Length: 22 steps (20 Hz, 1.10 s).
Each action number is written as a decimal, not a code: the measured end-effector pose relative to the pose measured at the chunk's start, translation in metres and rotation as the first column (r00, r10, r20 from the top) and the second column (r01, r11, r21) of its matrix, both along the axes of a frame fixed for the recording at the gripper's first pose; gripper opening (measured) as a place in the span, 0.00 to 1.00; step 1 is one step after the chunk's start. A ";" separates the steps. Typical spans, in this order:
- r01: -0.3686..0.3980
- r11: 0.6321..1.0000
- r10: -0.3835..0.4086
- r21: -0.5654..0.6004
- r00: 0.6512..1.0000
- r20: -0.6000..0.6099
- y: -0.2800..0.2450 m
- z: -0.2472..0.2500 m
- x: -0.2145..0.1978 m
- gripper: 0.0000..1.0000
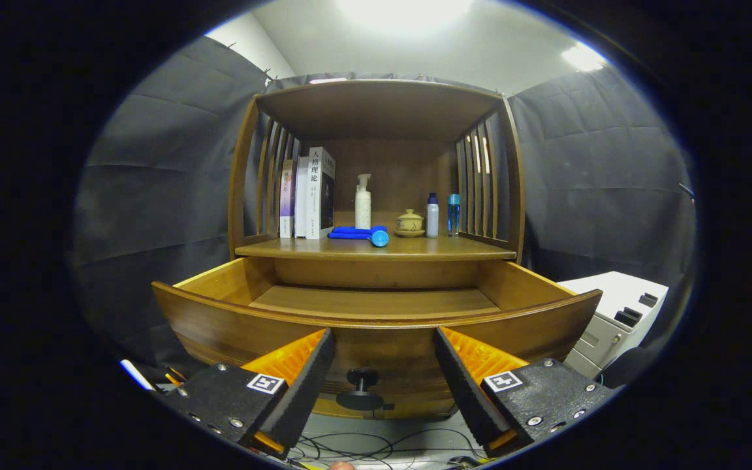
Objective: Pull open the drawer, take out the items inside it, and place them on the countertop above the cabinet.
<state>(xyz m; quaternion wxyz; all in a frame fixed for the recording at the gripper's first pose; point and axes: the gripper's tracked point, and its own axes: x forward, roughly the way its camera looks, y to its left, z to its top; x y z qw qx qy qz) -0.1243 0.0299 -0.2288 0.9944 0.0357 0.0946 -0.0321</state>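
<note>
While the gripper [382,372] hangs with its fingers spread and nothing between them, flanking the knob [363,378] of the pulled-out drawer [376,326], the drawer's front wall hides its near floor, and a blue item [360,233] lies on the countertop [415,248] at 12 o'clock.

Dark grey cloth walls [154,196] are enclosing the booth on both sides. A white ceiling [376,52] is glowing under two bright lights [585,57]. A white unit [617,307] is standing at the right, and cables [363,450] are lying across the pale near floor.
</note>
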 end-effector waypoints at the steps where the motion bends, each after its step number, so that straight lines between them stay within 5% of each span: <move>1: -0.001 1.000 0.001 -0.006 1.000 0.001 0.000 0.001 -0.001 0.95; 13: -0.036 0.997 0.040 0.063 0.998 -0.050 -0.008 -0.010 0.019 0.94; 22: -0.032 0.998 0.036 0.062 0.997 -0.065 -0.009 -0.010 0.074 0.94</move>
